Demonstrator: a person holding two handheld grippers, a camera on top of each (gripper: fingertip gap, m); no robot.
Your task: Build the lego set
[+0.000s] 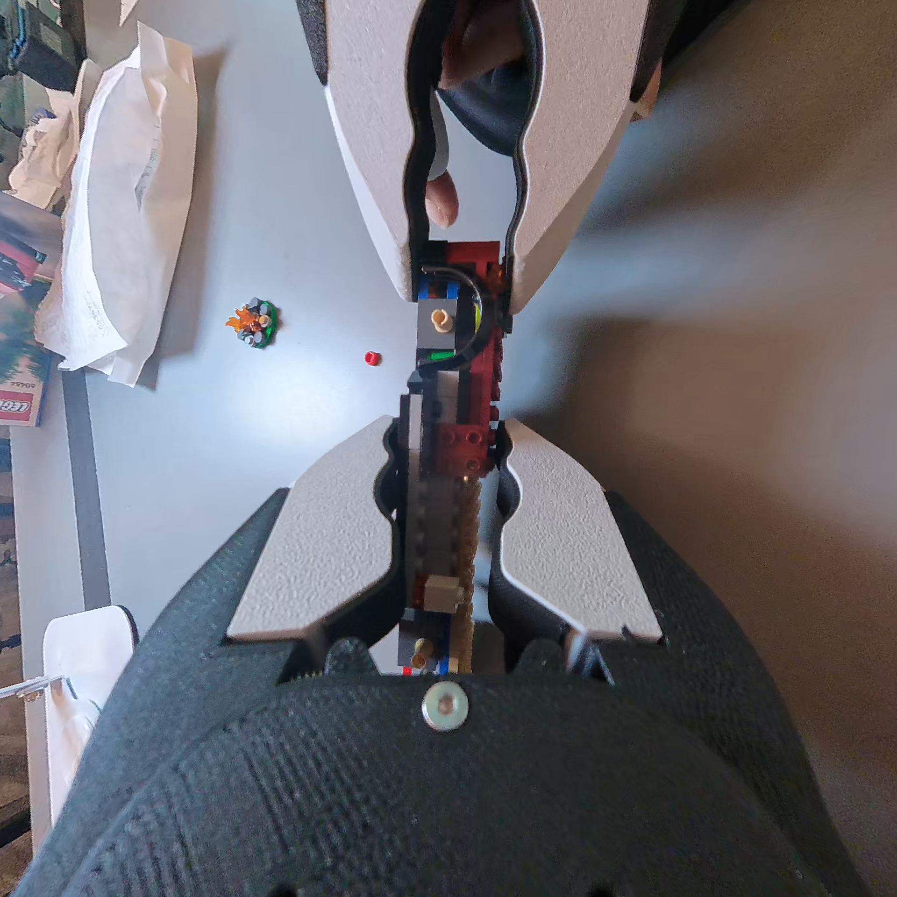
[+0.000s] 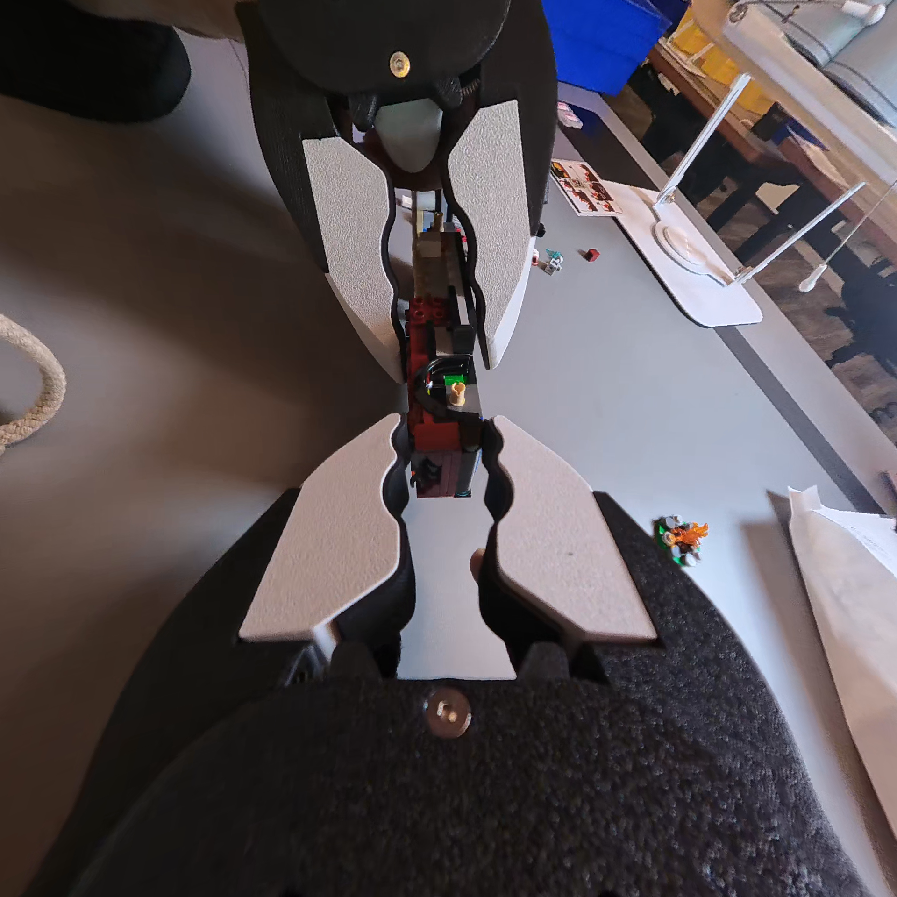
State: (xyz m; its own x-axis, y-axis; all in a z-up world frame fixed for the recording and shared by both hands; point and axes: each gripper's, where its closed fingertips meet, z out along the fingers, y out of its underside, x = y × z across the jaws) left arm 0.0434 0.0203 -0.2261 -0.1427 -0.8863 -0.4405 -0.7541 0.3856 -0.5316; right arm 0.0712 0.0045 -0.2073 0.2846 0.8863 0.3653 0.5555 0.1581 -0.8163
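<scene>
Brick model (image 1: 454,403), long, dark-red, black and grey plastic, hangs off the desk (image 1: 218,461), bridged between both tongs.

Left tongs (image 1: 449,427) clenched on one end of the model: black pads against its black-and-grey side and its dark-red side. Right tongs (image 2: 444,427) clenched on the other end, pads on the dark-red and black block there. The two tools face each other nose to nose; a tan peg (image 1: 440,318) on a grey plate sits in the uncovered middle stretch.

Pale grey desk runs under and to one side of the model. White crumpled paper bag (image 1: 126,204) lies along its far edge, coloured cardboard box (image 1: 19,340) beside it. White lamp base (image 2: 699,272) stands on the opposite long edge, printed instruction sheet (image 2: 585,187) near it.

Small stuff loose on the desk: green round base with grey stones and orange flame piece (image 1: 252,323), well apart from the model; single red round stud (image 1: 372,358) nearer it, not touching. Tiny dark-red brick (image 2: 591,254) and a pale small assembly (image 2: 553,259) near the lamp base.
</scene>
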